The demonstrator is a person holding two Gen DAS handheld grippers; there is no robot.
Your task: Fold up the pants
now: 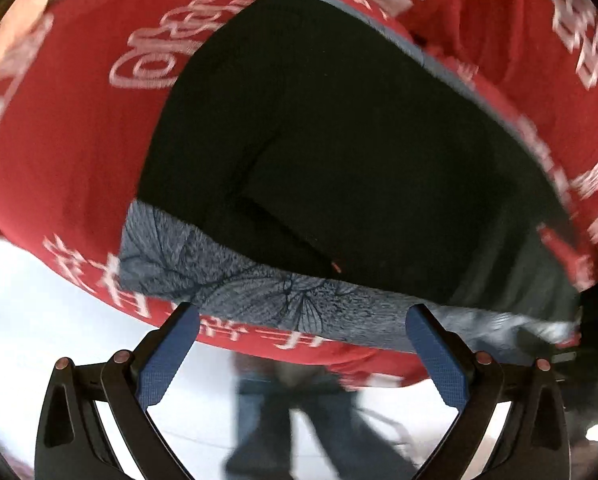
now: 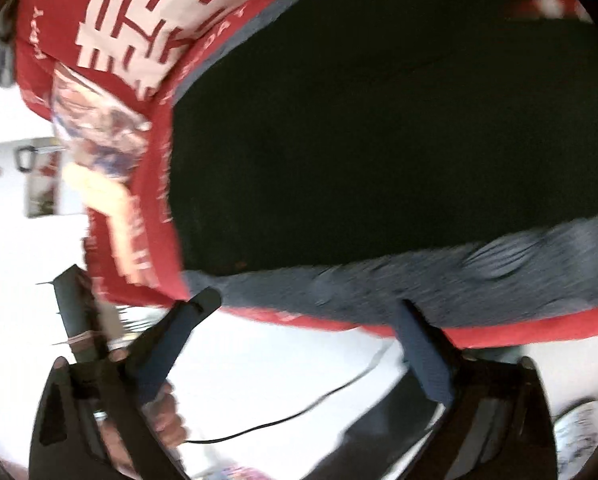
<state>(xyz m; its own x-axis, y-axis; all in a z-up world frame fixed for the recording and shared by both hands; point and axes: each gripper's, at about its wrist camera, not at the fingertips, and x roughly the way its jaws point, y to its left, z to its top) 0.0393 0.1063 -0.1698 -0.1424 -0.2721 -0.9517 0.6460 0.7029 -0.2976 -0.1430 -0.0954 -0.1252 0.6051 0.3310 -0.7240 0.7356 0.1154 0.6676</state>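
Left wrist view: blue-padded left gripper [image 1: 303, 334] nearest, jaws spread wide, nothing between them, poised over grey patterned band [image 1: 235, 280] along near edge of dark pants [image 1: 339, 140]. Pants spread flat on red printed cloth [image 1: 71, 140]. Right wrist view: right gripper [image 2: 307, 320] likewise released, empty, at same grey edge. Soft, light, limp fabric by the look; likely to sag and slip, so best pinched at the band's corners.
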